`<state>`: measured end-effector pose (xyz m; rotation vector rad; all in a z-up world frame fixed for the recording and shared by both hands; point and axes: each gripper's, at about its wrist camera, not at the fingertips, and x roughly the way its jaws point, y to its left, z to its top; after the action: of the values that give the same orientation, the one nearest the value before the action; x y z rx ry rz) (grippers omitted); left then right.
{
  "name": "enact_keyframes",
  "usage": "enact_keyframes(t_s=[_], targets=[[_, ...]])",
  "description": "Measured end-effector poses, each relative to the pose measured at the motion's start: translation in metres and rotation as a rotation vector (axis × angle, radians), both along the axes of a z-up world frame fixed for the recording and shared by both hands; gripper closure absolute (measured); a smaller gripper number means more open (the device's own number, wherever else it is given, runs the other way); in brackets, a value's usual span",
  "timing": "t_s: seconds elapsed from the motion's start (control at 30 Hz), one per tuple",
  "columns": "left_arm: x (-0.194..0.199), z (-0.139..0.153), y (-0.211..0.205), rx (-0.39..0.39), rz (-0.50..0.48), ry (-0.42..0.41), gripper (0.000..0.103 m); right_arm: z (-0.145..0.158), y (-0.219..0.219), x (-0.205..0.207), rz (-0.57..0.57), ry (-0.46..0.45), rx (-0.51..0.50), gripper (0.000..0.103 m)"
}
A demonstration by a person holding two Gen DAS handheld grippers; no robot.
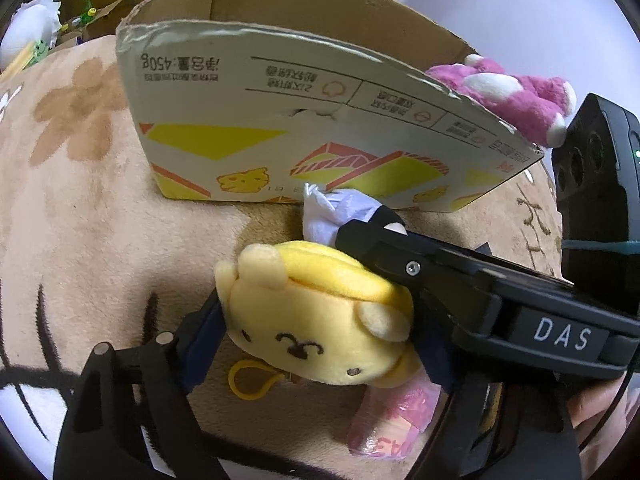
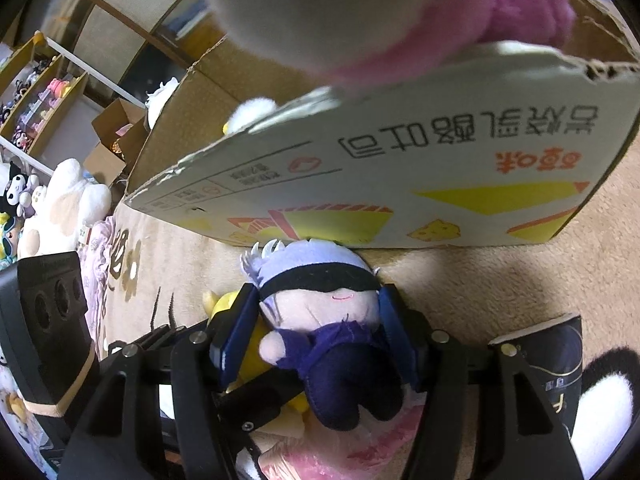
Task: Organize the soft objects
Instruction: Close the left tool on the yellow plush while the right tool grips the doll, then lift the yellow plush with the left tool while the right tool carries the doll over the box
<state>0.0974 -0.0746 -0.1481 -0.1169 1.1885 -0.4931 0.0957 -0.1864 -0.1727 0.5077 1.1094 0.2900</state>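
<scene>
Item: yellow plush [image 1: 316, 320], bear-faced, with a keyring loop [image 1: 250, 380], lying on the blanket [image 1: 100, 220] just in front of the box [image 1: 280, 120]. The left gripper [image 1: 320, 328] is closing on it at medium width, a pad touching each side of the head, so it is counted as held. Its long axis is running across the box front; the face is pointing toward the camera, ears toward the box. Item: doll [image 2: 320, 320], pale-haired and blindfolded, gripped at the head by the right gripper [image 2: 320, 320], narrow; head pointing at the box, legs away, long axis square to the box wall. Handling note, as judgement: both are needing a firm squeeze and a lift clear of the torn rim, past the pink plush [image 1: 512, 92] resting on it.
</scene>
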Motion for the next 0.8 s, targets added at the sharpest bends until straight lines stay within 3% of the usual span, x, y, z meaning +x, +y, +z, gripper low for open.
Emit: enact_keyframes(t_s=[0.33, 0.8], targets=[[-0.008, 0.016, 0.022, 0.041, 0.043, -0.049, 0.024, 0.002, 0.003, -0.004, 0.022, -0.054, -0.031, 0.042], [-0.028, 0.051, 0.035, 0.136, 0.127, -0.223, 0.024, 0.036, -0.014, -0.035, -0.072, -0.129, -0.118, 0.042]])
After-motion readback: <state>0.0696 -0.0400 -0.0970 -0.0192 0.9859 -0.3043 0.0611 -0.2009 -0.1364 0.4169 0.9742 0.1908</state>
